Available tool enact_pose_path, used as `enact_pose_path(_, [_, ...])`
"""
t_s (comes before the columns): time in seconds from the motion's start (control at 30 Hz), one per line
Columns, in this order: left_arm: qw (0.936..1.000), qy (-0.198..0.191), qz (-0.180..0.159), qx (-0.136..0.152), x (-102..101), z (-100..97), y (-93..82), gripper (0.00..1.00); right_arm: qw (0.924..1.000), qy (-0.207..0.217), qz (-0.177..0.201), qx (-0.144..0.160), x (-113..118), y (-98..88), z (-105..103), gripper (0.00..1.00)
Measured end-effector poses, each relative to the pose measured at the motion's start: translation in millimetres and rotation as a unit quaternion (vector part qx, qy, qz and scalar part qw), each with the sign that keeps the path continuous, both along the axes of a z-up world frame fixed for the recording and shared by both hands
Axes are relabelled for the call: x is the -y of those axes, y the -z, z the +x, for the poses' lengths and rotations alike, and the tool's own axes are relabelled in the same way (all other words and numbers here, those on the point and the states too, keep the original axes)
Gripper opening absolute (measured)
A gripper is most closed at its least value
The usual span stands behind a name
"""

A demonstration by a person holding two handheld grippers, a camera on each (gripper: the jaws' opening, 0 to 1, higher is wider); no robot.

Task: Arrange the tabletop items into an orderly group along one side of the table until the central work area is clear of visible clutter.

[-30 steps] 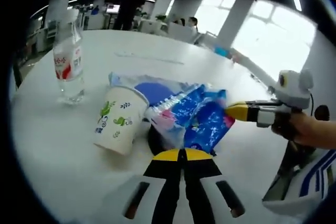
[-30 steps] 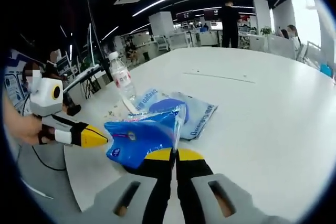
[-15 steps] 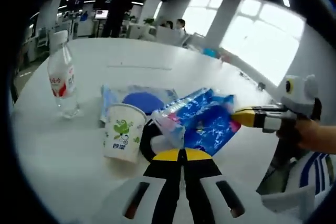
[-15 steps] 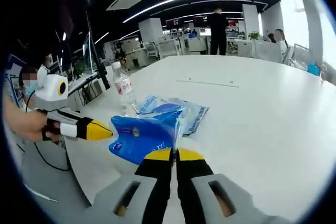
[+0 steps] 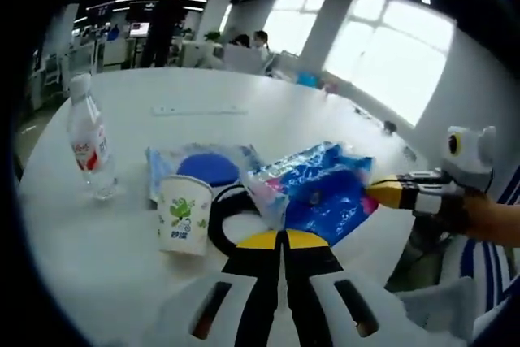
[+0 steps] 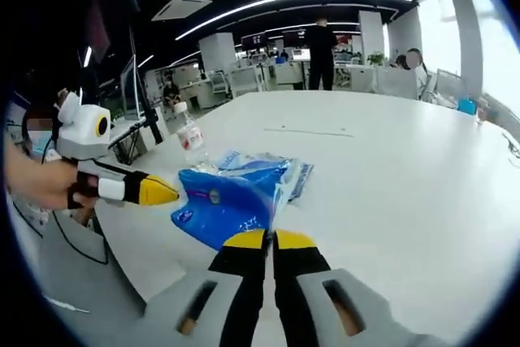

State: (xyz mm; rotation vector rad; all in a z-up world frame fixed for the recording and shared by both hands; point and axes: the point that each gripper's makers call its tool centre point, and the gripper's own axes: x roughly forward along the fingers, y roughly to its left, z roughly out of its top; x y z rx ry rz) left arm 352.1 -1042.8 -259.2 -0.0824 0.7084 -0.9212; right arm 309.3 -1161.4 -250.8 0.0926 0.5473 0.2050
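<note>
A: Start with the left gripper view. What's there?

B: The left gripper (image 5: 282, 237) has its jaws pressed together, with nothing visibly between them. Just ahead stands a paper cup (image 5: 183, 215) with green leaf print, upright on the white table (image 5: 268, 115). Beside it a blue plastic pack (image 5: 318, 194) is held up off the table, with the right gripper's (image 5: 387, 193) yellow tip at its far edge. Behind the cup lies a flat clear bag (image 5: 203, 166) with blue print, and a water bottle (image 5: 87, 137) stands apart at the left.

A: And the right gripper view?

B: The right gripper (image 6: 269, 239) is clenched on the blue plastic pack (image 6: 227, 203), which hangs in front of the jaws. The left gripper (image 6: 158, 193) comes in from the left, its yellow tip just beside the pack. The flat clear bag (image 6: 280, 170) and the water bottle (image 6: 190, 136) sit behind it.

A: How will the pack handle?

B: Likely light, soft and crinkly, and slippery film too. A pinch on the sealed edge should hold better than the puffy middle. The cup looks light and easy to tip; I'd take it by the rim.
</note>
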Motion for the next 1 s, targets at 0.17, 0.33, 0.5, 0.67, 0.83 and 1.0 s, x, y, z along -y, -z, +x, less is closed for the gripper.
enact_pose_path(0.17, [1.0, -0.004, -0.006, -0.003, 6, 6.2, -4.2, 0.0, 0.9999, 0.009, 0.002, 0.009, 7, -7.2, 4, 0.0])
enact_pose_path(0.33, [0.9999, 0.003, -0.006, 0.012, 29, 10.9, -9.9, 0.0, 0.9998, 0.013, -0.004, 0.017, 28, -8.8, 10, 0.0])
enact_pose_path(0.5, [0.9998, -0.009, -0.006, 0.018, 54, 19.3, -16.5, 0.0, 0.9999, 0.007, 0.007, 0.012, 53, -8.4, 15, 0.0])
enact_pose_path(0.67, [0.9996, -0.01, -0.001, 0.027, 83, 20.3, -19.3, 0.0, 0.9999, 0.005, 0.01, 0.012, 85, -12.1, 20, 0.0])
enact_pose_path(0.83, [0.9995, -0.013, -0.001, 0.029, 107, 22.0, -22.8, 0.0, 0.9997, 0.009, 0.021, 0.014, 111, -10.8, 22, 0.0])
enact_pose_path(1.0, [0.9995, -0.012, 0.008, 0.027, 123, 23.9, -16.7, 0.0, 0.9994, 0.01, 0.029, 0.013, 127, -7.1, 23, 0.0])
